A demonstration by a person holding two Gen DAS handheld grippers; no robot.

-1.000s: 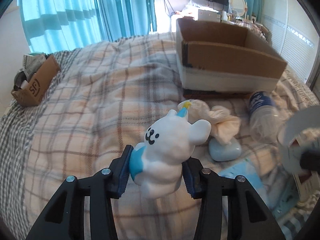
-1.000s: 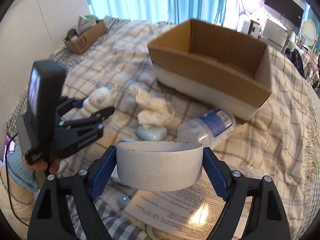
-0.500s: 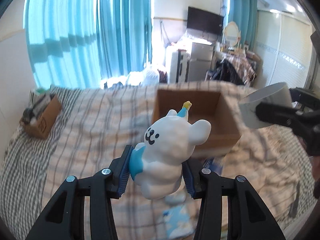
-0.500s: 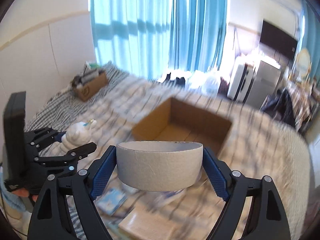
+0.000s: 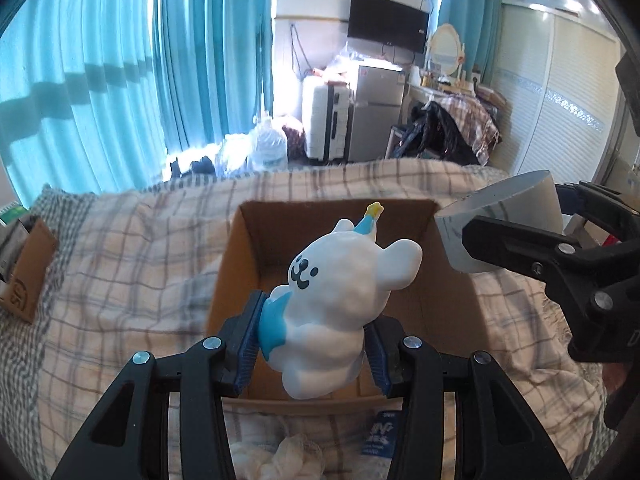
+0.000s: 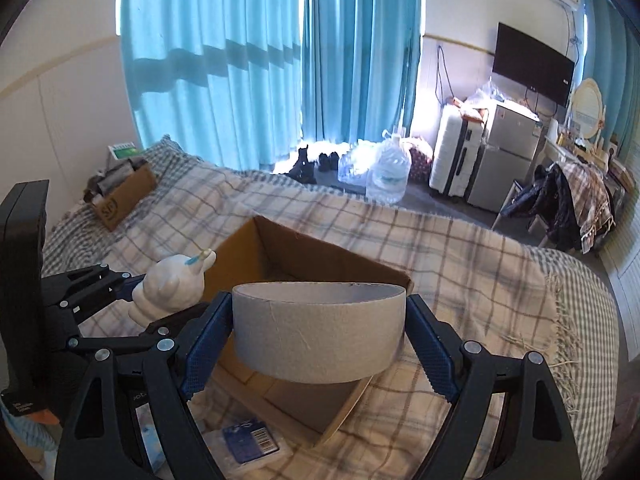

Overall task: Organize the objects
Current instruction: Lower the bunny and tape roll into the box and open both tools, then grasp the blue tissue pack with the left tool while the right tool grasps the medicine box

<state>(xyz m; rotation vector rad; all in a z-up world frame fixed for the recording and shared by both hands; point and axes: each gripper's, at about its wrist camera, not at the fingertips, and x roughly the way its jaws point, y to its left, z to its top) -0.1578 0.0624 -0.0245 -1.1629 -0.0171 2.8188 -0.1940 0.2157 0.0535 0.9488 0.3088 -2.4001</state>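
My left gripper (image 5: 312, 344) is shut on a white bear figurine (image 5: 340, 300) with a blue party hat and holds it above the near edge of an open cardboard box (image 5: 236, 280) on the bed. My right gripper (image 6: 318, 344) is shut on a grey tape roll (image 6: 316, 332) and holds it over the same box (image 6: 312, 252). The tape roll (image 5: 504, 216) and the right gripper show at the right of the left wrist view. The figurine (image 6: 172, 284) and the left gripper show at the left of the right wrist view.
A checked blanket (image 5: 120, 264) covers the bed. A small cardboard box (image 6: 124, 196) of odds sits at its far left corner. A white cloth (image 5: 288, 456) and a blue packet (image 6: 248, 438) lie before the box. Curtains, fridge and a suitcase stand beyond the bed.
Both grippers have risen from the bed and moved forward over the open box, each still holding its object. The loose items on the blanket have dropped to the bottom of the views.
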